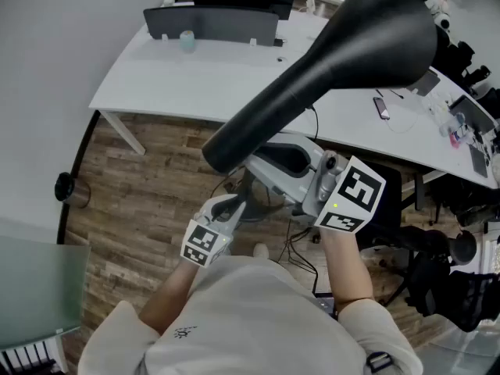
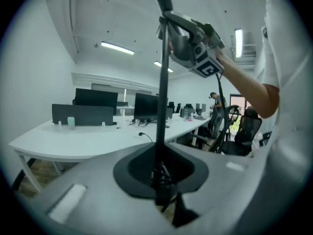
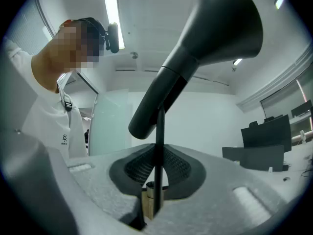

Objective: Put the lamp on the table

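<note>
- Your left tongs [image 2: 161,182] are closed narrow on the lamp's thin black stem [image 2: 162,106], at the bottom of the left gripper view.
- Your right tongs [image 3: 156,190] pinch the same stem higher up, just under the shade [image 3: 205,38].
- The lamp [image 1: 328,61] is held in the air at centre frame in the head view, with its shade tilted toward the upper right.
- The wood floor [image 1: 148,186] lies below.
- The white counter [image 1: 226,76] runs across the top, with dark screens [image 1: 211,22] at its far edge.

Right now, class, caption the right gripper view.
Right gripper shut on the lamp's thin pole, black shade looming above.
</note>
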`<action>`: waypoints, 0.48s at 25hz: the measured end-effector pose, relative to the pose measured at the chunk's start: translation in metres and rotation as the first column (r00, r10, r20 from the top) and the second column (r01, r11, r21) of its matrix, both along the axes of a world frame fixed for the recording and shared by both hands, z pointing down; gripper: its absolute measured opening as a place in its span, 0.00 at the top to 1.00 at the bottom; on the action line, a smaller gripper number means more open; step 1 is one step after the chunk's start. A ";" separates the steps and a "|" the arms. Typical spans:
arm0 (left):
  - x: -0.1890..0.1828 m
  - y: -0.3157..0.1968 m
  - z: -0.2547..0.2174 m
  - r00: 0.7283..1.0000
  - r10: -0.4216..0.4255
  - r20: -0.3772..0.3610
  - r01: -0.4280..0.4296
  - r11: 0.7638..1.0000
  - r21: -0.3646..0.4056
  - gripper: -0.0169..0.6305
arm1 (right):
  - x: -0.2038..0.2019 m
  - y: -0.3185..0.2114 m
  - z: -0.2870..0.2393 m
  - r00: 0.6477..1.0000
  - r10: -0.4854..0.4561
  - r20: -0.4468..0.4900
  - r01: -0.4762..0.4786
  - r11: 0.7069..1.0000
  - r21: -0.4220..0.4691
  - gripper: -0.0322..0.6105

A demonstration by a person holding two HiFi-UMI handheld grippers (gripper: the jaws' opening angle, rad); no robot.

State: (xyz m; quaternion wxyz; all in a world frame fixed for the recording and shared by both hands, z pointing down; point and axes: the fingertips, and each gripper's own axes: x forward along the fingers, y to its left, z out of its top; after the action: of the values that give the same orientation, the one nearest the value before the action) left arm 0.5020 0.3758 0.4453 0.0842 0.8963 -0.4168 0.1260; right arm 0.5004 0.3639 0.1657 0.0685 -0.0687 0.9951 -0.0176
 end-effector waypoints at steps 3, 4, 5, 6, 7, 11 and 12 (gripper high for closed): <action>0.000 0.005 0.000 1.000 0.002 0.001 -0.002 1.000 -0.001 0.90 | 0.003 0.003 0.000 1.000 0.009 0.008 -0.009 1.000 -0.008 0.88; 0.001 0.006 0.000 1.000 0.003 0.003 -0.003 1.000 0.002 0.90 | 0.005 0.003 -0.001 1.000 0.010 0.011 -0.010 1.000 -0.009 0.88; 0.001 0.006 0.000 1.000 0.005 0.006 -0.005 1.000 0.006 0.90 | 0.006 0.004 -0.002 1.000 0.011 0.014 -0.011 1.000 -0.008 0.88; 0.001 0.007 -0.001 1.000 0.006 0.008 -0.006 1.000 0.009 0.90 | 0.006 0.005 -0.003 1.000 0.011 0.015 -0.011 1.000 -0.006 0.88; 0.000 0.007 -0.002 1.000 0.006 0.008 -0.006 1.000 0.009 0.90 | 0.006 0.006 -0.003 1.000 0.011 0.016 -0.011 1.000 -0.004 0.88; -0.008 0.009 -0.003 1.000 0.005 0.006 -0.005 1.000 0.018 0.90 | -0.002 0.009 -0.005 1.000 0.005 0.016 -0.005 1.000 0.005 0.88; -0.008 0.009 -0.004 1.000 0.005 0.006 -0.005 1.000 0.019 0.90 | -0.003 0.009 -0.005 1.000 0.003 0.016 -0.003 1.000 0.006 0.88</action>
State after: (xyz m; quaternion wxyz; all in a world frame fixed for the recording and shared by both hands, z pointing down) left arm 0.4937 0.3844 0.4411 0.0741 0.8978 -0.4159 0.1249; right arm 0.4978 0.3733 0.1604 0.0768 -0.0701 0.9945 -0.0150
